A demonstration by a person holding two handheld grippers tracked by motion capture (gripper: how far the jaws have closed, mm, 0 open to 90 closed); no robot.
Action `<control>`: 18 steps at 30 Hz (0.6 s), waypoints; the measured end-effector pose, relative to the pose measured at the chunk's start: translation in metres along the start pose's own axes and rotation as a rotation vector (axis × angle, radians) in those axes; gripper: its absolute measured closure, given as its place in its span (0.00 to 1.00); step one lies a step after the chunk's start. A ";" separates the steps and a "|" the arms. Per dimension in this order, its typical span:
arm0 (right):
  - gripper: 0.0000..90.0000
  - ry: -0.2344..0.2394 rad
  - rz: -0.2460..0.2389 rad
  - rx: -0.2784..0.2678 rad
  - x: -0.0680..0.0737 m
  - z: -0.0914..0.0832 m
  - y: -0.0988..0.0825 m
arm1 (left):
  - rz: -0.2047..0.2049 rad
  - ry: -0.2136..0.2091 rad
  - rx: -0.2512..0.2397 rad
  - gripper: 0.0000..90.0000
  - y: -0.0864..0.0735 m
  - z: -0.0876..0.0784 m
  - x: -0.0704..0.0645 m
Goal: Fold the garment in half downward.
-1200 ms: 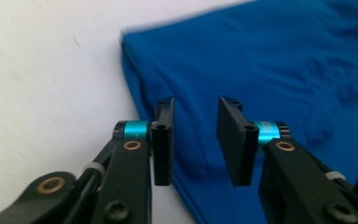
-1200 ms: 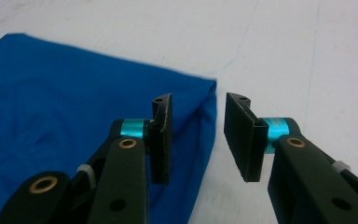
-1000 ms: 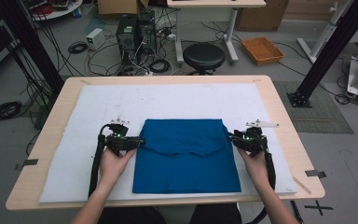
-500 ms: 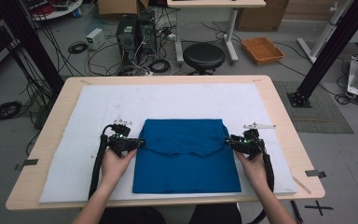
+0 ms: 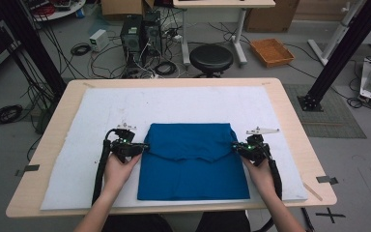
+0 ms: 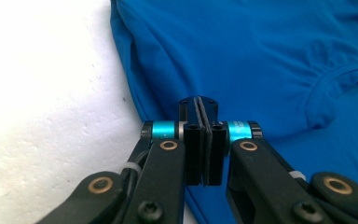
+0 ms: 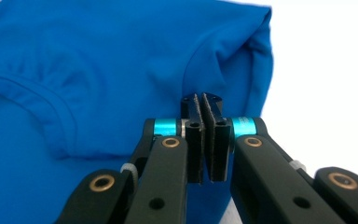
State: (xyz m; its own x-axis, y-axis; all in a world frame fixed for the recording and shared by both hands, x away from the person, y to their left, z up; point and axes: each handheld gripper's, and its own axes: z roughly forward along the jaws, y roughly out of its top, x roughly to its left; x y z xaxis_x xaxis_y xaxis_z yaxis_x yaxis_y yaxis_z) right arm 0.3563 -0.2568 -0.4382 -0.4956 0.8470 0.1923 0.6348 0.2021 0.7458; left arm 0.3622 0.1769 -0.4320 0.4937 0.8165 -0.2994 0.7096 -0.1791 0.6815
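A blue shirt (image 5: 193,164) lies folded into a rectangle on the white mat (image 5: 183,104), collar side up. My left gripper (image 5: 145,146) is at its left edge, with the jaws pressed together on a pinch of the blue cloth (image 6: 261,56). At the right edge, my right gripper (image 5: 234,147) grips the same way, and a crease of the shirt (image 7: 98,56) rises to its tips. Both pairs of jaws have just been closing, with the cloth edge between them. The left gripper's (image 6: 199,100) and the right gripper's (image 7: 202,98) pads leave no visible gap.
The mat covers most of a wooden table (image 5: 290,111). Bare mat lies beyond the shirt and to both sides. A black stool (image 5: 211,57), computer towers (image 5: 137,34) and cables stand on the floor behind the table.
Both grippers' jaws have closed onto the shirt's side edges. The hands have hardly shifted and the shirt lies as before.
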 end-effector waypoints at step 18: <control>0.99 0.014 -0.016 0.038 0.003 0.009 0.002 | 0.010 -0.017 -0.009 0.99 0.004 -0.004 -0.003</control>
State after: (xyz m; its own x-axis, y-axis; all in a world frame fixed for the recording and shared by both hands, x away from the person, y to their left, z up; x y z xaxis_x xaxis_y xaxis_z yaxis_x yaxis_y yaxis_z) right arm 0.3615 -0.2497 -0.4417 -0.5141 0.8364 0.1900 0.6488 0.2343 0.7240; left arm 0.3611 0.1762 -0.4257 0.5094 0.8051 -0.3039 0.6999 -0.1821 0.6907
